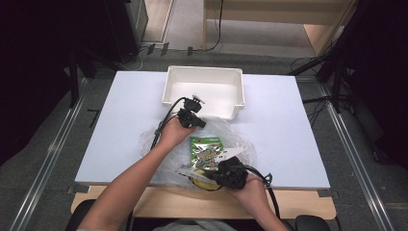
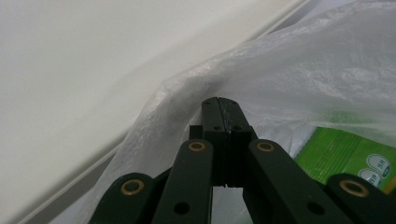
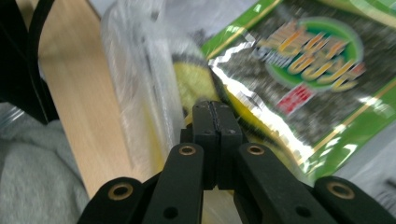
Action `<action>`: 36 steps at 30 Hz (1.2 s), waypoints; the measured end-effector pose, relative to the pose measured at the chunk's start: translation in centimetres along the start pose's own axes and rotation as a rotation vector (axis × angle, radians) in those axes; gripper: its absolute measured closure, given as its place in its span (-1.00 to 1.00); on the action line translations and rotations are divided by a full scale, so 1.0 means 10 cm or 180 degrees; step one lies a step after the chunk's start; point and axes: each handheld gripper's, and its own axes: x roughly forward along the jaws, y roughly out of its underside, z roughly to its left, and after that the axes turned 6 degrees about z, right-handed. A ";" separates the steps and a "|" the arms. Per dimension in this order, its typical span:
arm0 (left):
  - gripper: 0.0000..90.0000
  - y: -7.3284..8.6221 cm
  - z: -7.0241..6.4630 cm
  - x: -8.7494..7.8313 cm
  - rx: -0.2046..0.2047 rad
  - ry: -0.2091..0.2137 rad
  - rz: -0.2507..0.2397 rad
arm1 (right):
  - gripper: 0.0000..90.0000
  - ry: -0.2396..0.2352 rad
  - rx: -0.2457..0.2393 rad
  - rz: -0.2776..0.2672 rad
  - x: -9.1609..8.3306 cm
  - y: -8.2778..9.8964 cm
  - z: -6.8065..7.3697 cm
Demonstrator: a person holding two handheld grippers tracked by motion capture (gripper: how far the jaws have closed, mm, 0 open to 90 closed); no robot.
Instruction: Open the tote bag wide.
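A clear plastic bag (image 1: 149, 139) lies crumpled in the middle of the white table (image 1: 125, 120). A green snack packet (image 1: 207, 149) lies on it, and a yellow item (image 1: 202, 185) sits at its near edge. My left gripper (image 1: 195, 121) is at the bag's far edge, just in front of the white bin (image 1: 204, 72). Its jaws are shut, and the bag film (image 2: 187, 88) is drawn up in a ridge to the tips of the left gripper (image 2: 219, 103). My right gripper (image 1: 216, 174) is shut at the bag's near edge. In its own view the right gripper (image 3: 215, 108) points at the yellow item (image 3: 191, 79) and the packet (image 3: 317, 70). I cannot tell whether it pinches film.
The bin's white wall (image 2: 93, 70) stands close behind the left jaws, and the packet's green corner (image 2: 345, 154) shows to their right. A wooden ledge (image 1: 168, 197) runs along the table's near edge under the right hand. Cables (image 1: 269, 192) trail from both grippers.
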 end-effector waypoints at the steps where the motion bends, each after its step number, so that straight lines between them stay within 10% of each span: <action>1: 1.00 0.00 0.00 0.00 0.0001 0.0001 0.0001 | 1.00 0.0006 -0.0007 -0.0018 -0.02 -0.03 -0.01; 18: 1.00 0.00 0.01 0.00 -0.0001 0.0016 0.0002 | 1.00 -0.0046 -0.0036 0.0090 0.15 -0.35 -0.18; 36: 1.00 0.00 0.00 0.00 -0.0005 0.0005 -0.0008 | 1.00 -0.0315 -0.0198 0.0212 0.32 -0.06 0.14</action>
